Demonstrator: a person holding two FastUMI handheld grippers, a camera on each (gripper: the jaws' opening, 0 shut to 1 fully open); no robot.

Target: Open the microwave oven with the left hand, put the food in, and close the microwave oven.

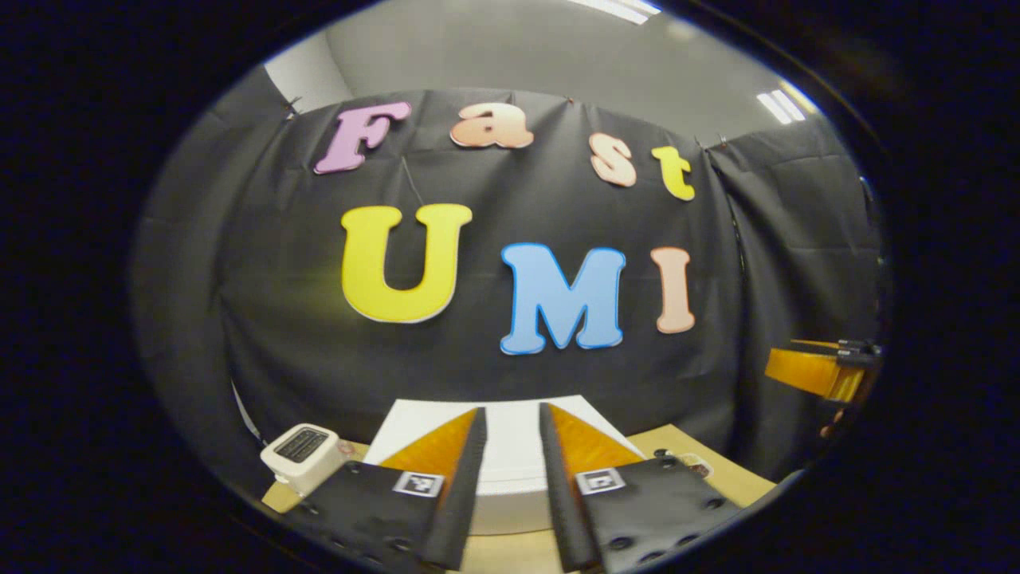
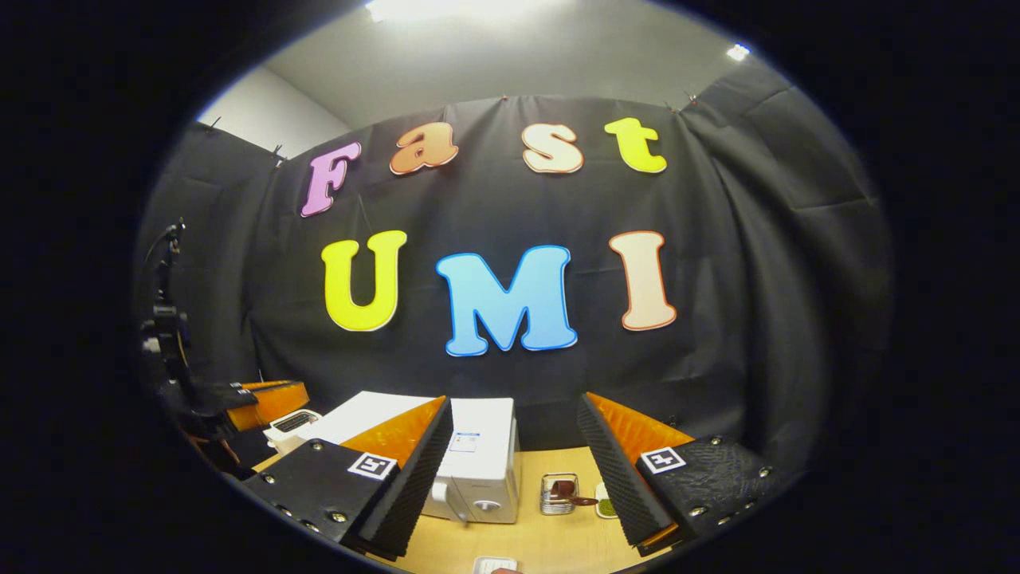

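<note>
Black cloth [image 2: 717, 263] is draping the booth's back and sides, while ceiling lights [image 1: 785, 105] are glowing upper right above a wooden tabletop [image 2: 550, 538].

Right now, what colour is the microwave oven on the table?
White; the microwave oven shows best in the right gripper view, standing closed on the table.

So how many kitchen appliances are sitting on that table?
2. A white microwave stands in the middle of the wooden table, door shut. A small white toaster sits to its left, near the table's edge. Others could be hidden behind the gripper fingers.
</note>
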